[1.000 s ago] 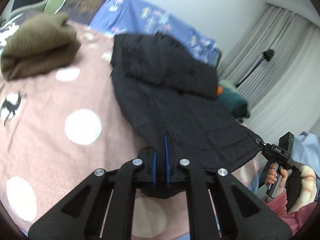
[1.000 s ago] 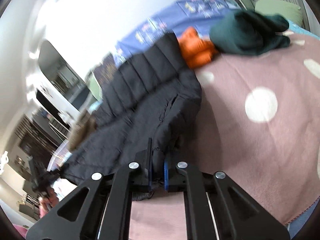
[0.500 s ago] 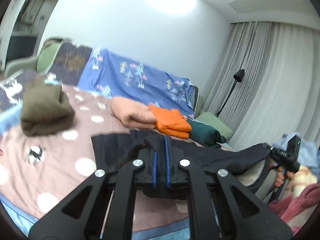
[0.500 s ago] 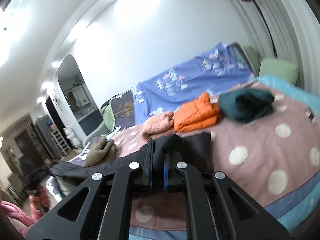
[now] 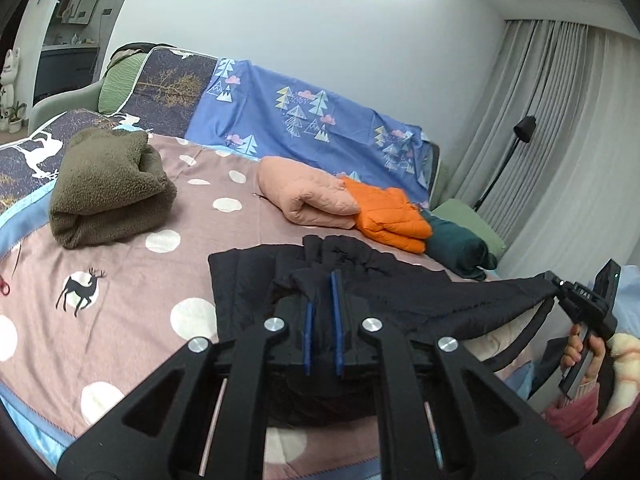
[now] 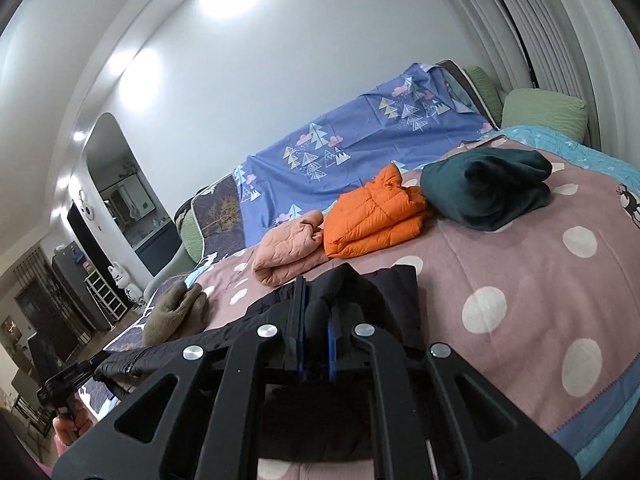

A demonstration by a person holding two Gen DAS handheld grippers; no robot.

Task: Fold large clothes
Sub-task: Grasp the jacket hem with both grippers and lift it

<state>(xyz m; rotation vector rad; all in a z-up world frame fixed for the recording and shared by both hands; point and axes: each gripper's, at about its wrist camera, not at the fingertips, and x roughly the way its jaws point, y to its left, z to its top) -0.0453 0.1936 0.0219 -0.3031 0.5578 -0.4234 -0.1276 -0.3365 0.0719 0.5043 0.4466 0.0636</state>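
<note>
A large black padded jacket [image 5: 400, 288] hangs stretched between my two grippers over the front of the pink dotted bed cover [image 5: 132, 280]. My left gripper [image 5: 322, 280] is shut on one corner of it. My right gripper [image 6: 314, 312] is shut on the other corner, and shows at the far right of the left wrist view [image 5: 560, 288]. The jacket [image 6: 376, 292] is bunched at the jaws, and its far part rests on the bed. The left gripper shows at the lower left of the right wrist view [image 6: 80, 372].
Folded clothes lie on the bed: an olive fleece [image 5: 108, 188], a peach quilted piece [image 5: 304, 196], an orange puffer [image 5: 388, 216] and a dark green one [image 5: 456, 248]. A blue tree-print sheet [image 5: 312, 120] covers the headboard. A floor lamp [image 5: 520, 136] stands by the curtains.
The jacket lay spread flat on the bed a second ago. Both grippers have lifted its near edge and pulled it back toward the bed's front, so it now hangs stretched between them.
</note>
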